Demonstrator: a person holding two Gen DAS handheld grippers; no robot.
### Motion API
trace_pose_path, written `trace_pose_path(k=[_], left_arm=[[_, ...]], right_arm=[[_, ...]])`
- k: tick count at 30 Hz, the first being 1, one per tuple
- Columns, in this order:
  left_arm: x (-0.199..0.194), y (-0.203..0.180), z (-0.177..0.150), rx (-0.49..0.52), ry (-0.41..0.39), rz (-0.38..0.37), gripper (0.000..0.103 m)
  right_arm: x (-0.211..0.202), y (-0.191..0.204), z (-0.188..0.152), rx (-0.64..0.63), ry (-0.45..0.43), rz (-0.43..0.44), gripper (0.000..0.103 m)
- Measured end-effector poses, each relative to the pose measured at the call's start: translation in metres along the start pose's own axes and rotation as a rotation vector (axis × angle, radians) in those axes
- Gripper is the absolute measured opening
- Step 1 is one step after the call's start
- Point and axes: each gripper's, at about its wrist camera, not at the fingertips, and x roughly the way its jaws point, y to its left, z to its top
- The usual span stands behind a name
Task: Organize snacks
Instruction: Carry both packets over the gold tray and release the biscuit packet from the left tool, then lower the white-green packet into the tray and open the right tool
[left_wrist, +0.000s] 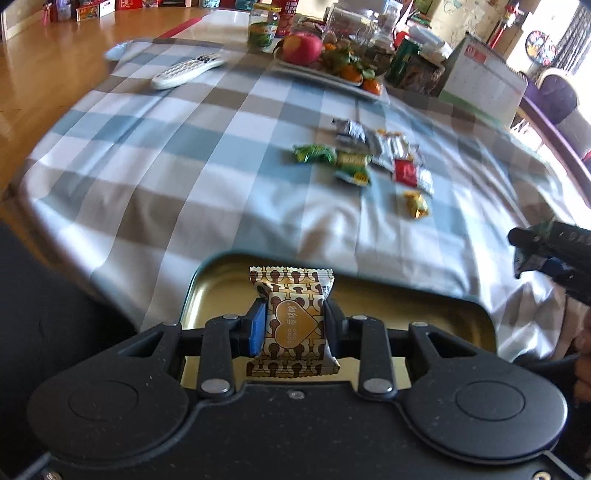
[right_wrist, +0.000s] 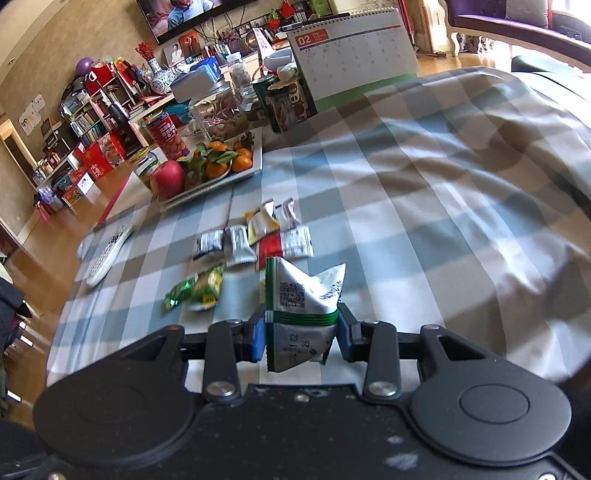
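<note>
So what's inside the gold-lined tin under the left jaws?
The gold-lined tin shows only bare interior; its near part is hidden behind the left gripper and its brown heart-print packet.

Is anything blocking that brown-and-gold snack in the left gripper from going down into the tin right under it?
Nothing visible does. The left gripper holds the brown-and-gold snack directly over the open tin, whose gold inside looks bare where it shows. The right gripper, with its own packet, is off to the side, not over the tin.
</note>
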Motion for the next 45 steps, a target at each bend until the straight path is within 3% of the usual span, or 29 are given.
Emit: trace_pose_path(k=[10,14,23,28,34,36,45], left_arm=[[0.002,-0.005,-0.044,0.009,0.063,0.004,0.041],[0.002,-0.011,-0.049,0.052,0.056,0.047,0.041],[0.007,-0.018,-0.056,0.094,0.055,0.085,0.041],[0.011,-0.012,-0.055,0.050,0.068,0.080,0.042],[0.013,-0.006,-0.053,-0.003,0.071,0.075,0.048],[0.013,-0.007,-0.054,-0.001,0.068,0.079,0.052],[0.011,-0.014,-0.055,0.041,0.040,0.104,0.053]], right_arm=[[-0.039,-0.007,-0.053,0.052,-0.007,0.039,0.040],[-0.047,-0.006,-0.071,0.059,-0.003,0.051,0.040],[-0.057,0.025,-0.108,-0.120,0.002,0.065,0.040],[-0.054,0.028,-0.111,-0.150,0.012,0.070,0.040],[-0.043,0.020,-0.105,-0.081,0.049,0.054,0.040],[-0.039,0.019,-0.104,-0.068,0.063,0.047,0.040],[-0.033,0.021,-0.106,-0.089,0.085,0.026,0.040]])
